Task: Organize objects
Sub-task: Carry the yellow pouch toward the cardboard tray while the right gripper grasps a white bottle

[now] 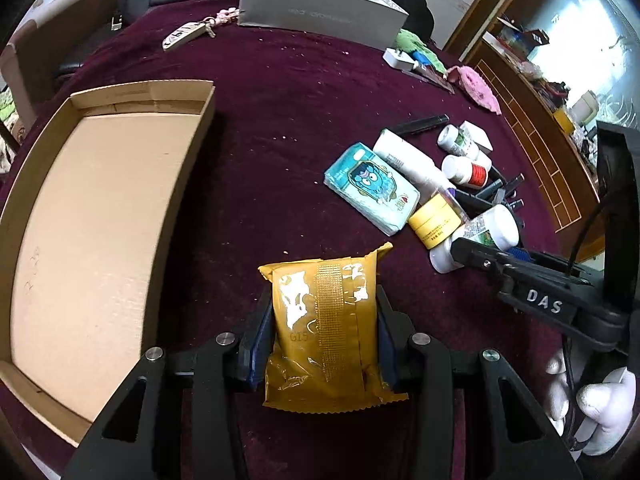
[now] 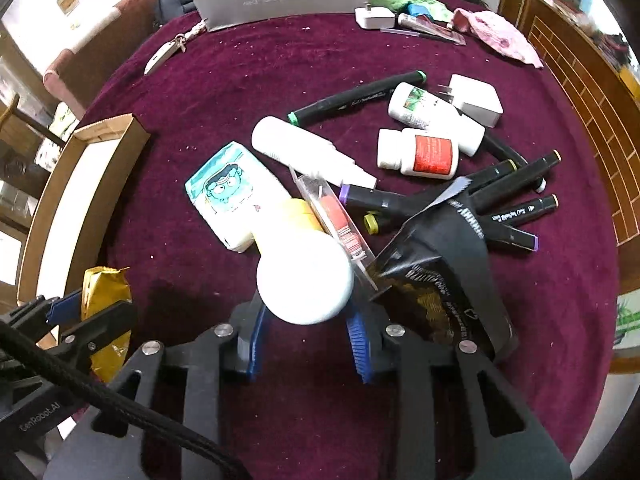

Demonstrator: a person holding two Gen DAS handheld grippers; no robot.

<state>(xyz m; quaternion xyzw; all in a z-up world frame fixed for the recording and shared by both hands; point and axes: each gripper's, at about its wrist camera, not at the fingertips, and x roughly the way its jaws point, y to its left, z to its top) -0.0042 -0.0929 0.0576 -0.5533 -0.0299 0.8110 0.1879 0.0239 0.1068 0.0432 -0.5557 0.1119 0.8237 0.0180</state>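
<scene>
yellow packet (image 1: pixel 324 332) sits pinched between the left gripper (image 1: pixel 324 320) pads, held clear of the maroon cloth (image 1: pixel 280 120), likely for carrying to the cardboard tray (image 1: pixel 92 216) at its nine o'clock. right gripper (image 2: pixel 306 312) brackets a white bottle (image 2: pixel 304 280) at the pile's six o'clock; i cannot tell whether it clamps yet.

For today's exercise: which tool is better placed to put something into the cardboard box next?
Left. The left tool already grips the yellow packet beside the box; the right tool is at the far pile, around a white bottle.
</scene>
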